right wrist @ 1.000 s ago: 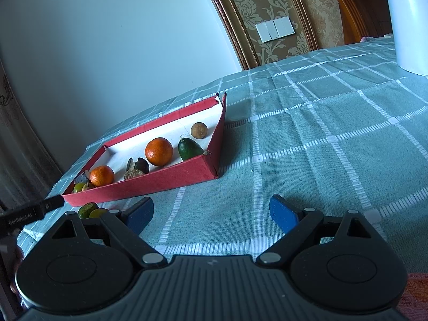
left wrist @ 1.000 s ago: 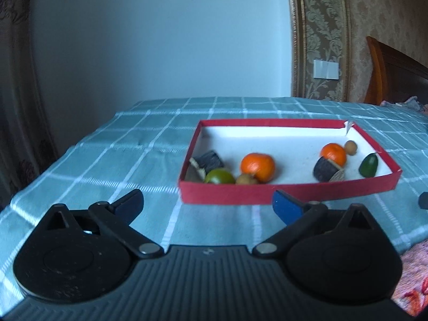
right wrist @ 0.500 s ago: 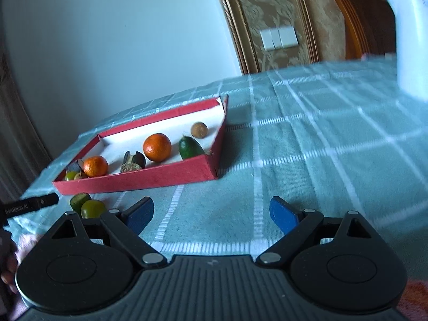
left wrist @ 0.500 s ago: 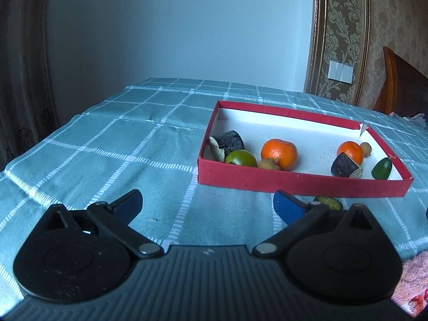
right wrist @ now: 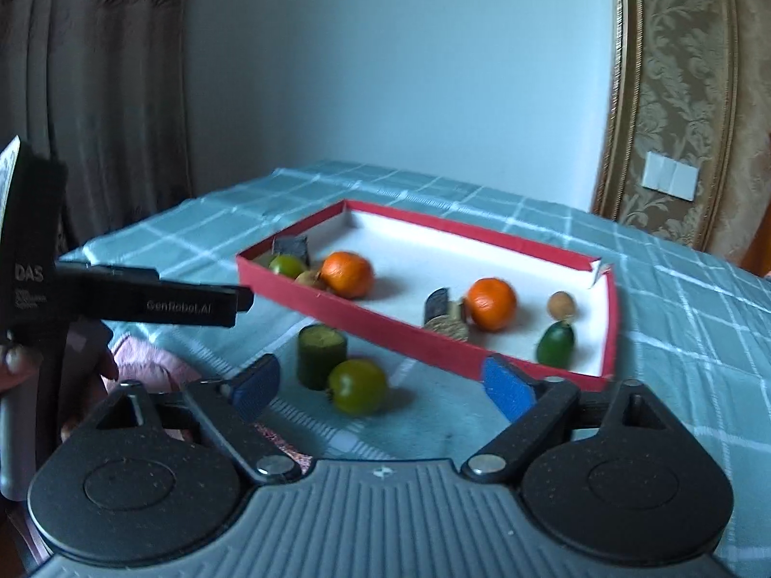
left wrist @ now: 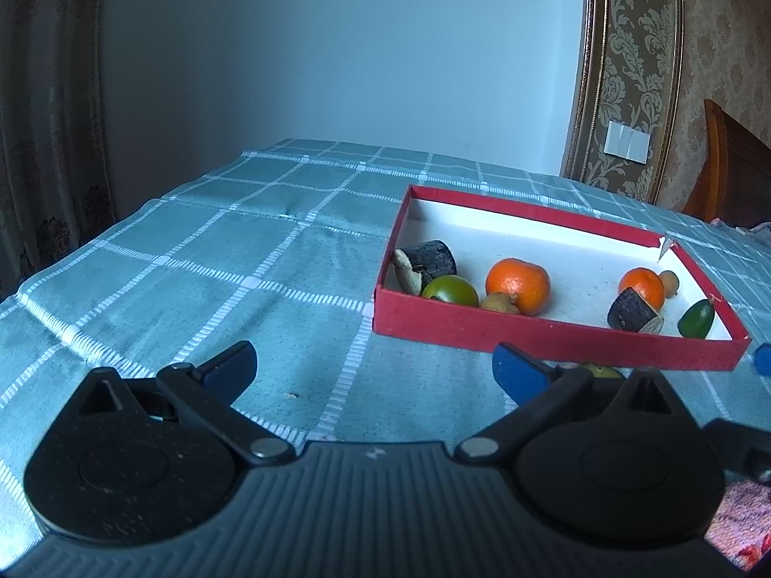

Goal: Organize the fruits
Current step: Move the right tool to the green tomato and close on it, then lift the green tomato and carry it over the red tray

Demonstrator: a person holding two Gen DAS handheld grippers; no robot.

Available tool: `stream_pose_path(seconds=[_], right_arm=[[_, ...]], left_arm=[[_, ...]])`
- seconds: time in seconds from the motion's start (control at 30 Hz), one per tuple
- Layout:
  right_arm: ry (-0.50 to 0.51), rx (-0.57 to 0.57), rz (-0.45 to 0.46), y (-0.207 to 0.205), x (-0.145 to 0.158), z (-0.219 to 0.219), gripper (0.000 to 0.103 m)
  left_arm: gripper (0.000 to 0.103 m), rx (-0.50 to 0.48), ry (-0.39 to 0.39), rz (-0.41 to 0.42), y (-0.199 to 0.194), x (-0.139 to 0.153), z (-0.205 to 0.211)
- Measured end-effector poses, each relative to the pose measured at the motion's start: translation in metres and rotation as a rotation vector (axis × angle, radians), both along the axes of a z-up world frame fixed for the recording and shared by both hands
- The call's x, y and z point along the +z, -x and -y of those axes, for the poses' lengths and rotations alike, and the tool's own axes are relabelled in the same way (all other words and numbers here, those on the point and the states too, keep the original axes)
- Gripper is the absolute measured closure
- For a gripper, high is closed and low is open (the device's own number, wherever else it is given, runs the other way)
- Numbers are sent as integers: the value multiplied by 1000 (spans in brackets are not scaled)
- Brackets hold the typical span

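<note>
Red box [right wrist: 419,337] of fruit, left gripper [left wrist: 373,368] spread empty, right gripper [right wrist: 380,385] closing — nothing gripped

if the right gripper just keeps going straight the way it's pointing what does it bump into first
Most likely the round green fruit lying on the tablecloth between the closing fingers of the right gripper, outside the red tray. The dark green cylinder piece sits just left; depth is uncertain.
</note>
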State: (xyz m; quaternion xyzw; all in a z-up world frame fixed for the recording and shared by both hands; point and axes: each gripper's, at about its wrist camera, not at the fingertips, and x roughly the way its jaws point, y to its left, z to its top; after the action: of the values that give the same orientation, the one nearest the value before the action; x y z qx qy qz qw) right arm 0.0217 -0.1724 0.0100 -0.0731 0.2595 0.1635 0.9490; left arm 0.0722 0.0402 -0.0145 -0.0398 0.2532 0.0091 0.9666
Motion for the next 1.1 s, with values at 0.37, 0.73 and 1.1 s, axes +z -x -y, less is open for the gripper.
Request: stream_pose_path(seconds=[0.37,0.73,1.1], right_arm=[[12,40,-95,-25,-20,-14,44],[-2,48,-115,-35,-33,-15,68],[-73,7,-97,-16,-22,8,68]], left_arm=[[0,-4,6,0,0,-1,-1],[0,-6,15,0,0,-1,-1],[0,-3,18,1,-1,-1,-2]])
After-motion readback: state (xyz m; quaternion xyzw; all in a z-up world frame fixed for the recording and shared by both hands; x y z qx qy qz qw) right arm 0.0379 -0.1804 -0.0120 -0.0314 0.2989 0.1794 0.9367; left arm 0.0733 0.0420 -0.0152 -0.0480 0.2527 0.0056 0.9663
